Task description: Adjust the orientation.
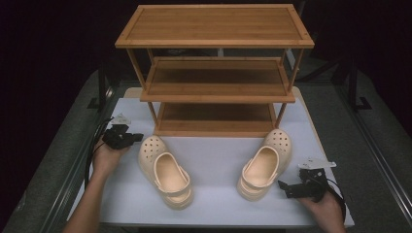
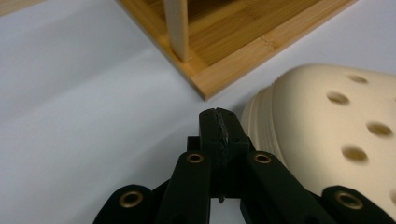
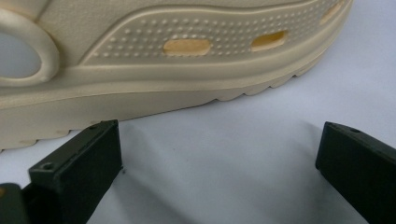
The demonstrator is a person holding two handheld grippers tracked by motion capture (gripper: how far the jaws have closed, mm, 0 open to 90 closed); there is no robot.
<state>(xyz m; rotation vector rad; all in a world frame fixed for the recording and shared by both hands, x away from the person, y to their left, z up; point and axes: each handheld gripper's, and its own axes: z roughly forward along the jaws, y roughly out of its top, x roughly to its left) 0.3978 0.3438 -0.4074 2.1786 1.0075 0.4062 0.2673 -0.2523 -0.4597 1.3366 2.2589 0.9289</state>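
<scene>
Evidently the approach stage — nothing gripped yet. Two cream clogs sit on the white counter (image 1: 218,160) in front of a three-tier bamboo rack (image 1: 216,73), toes toward the rack, heels toward the person. All rack shelves that can be seen are bare.

Left gripper (image 1: 127,138): jaws closed on nothing, pads pressed together in the left gripper view. It sits just beside the toe of the left clog (image 1: 165,171), near the rack's front corner post. Touching the toe or not — cannot tell.

Right gripper (image 1: 291,189): jaws wide open, low over the counter, just beside the outer side of the right clog (image 1: 265,165) near its heel. In the right gripper view the sole wall and side vents lie straight ahead of the jaws; no pad on the clog, a strip of counter between.

Judgement: the work looks like shelving the clogs, and the step in hand is lining up for the first grasp. The right side is the readier one. Next move there calls for a short push forward so one jaw goes over the side wall and into the foot opening, then a close on that wall. The left must first open its jaws — shut as they are, they can only nudge. Clog walls are soft; a shallow bite may slip.
</scene>
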